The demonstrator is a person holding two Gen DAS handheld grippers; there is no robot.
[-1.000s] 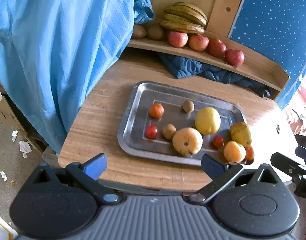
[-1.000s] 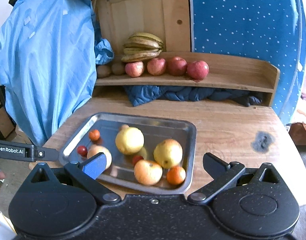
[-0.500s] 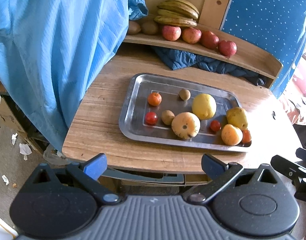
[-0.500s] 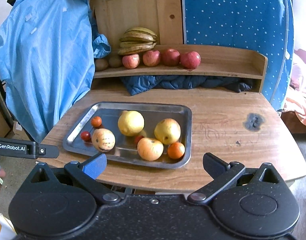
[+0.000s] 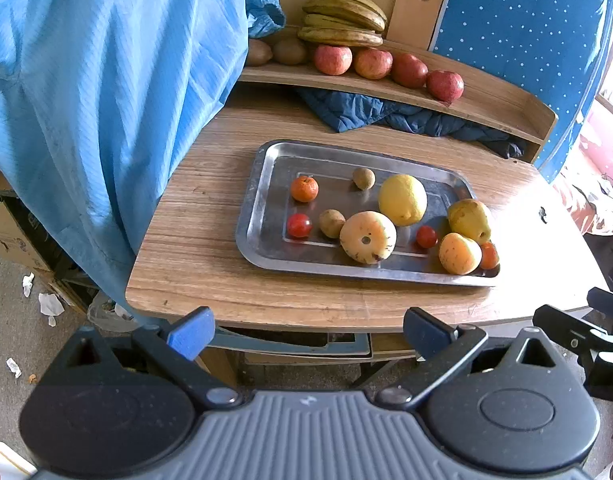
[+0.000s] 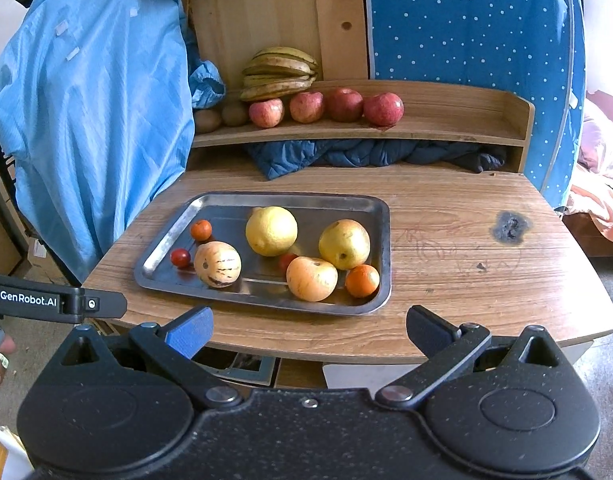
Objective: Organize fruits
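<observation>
Wood table (image 6: 446,216) is backed by a low shelf (image 6: 446,120) w/ blue cloth hung beside it; a steel tray (image 5: 262,184) is set on the table, toward its front edge. All loose fruit is kept inside the tray; nothing is gripped.

L gripper (image 5: 306,326) and R gripper (image 6: 308,324) are held off the table's front edge, short of the tray, jaws spread wide on both, empty.

Risks, as judged: round fruit may be rolled or knocked over the tray's low rim if approached off-centre. The small tomatoes may be squashed if pinched hard. The lemon (image 5: 402,199) looks wide for the jaws, so it may be squeezed out. At the tray's right end pieces are packed touching, so a neighbour may be bumped. The two grippers could be clashed over one tray.

Count in tray: 1 lemon, 1 pear (image 5: 468,221), 2 pale striped melons (image 5: 368,237), 2 tangerines (image 5: 304,189), 3 tomatoes (image 5: 299,225), 2 kiwis (image 5: 364,178). On shelf behind tray: 1 banana bunch (image 6: 280,74), 4 apples (image 6: 346,105), 2 more kiwis, partly hidden by cloth.
</observation>
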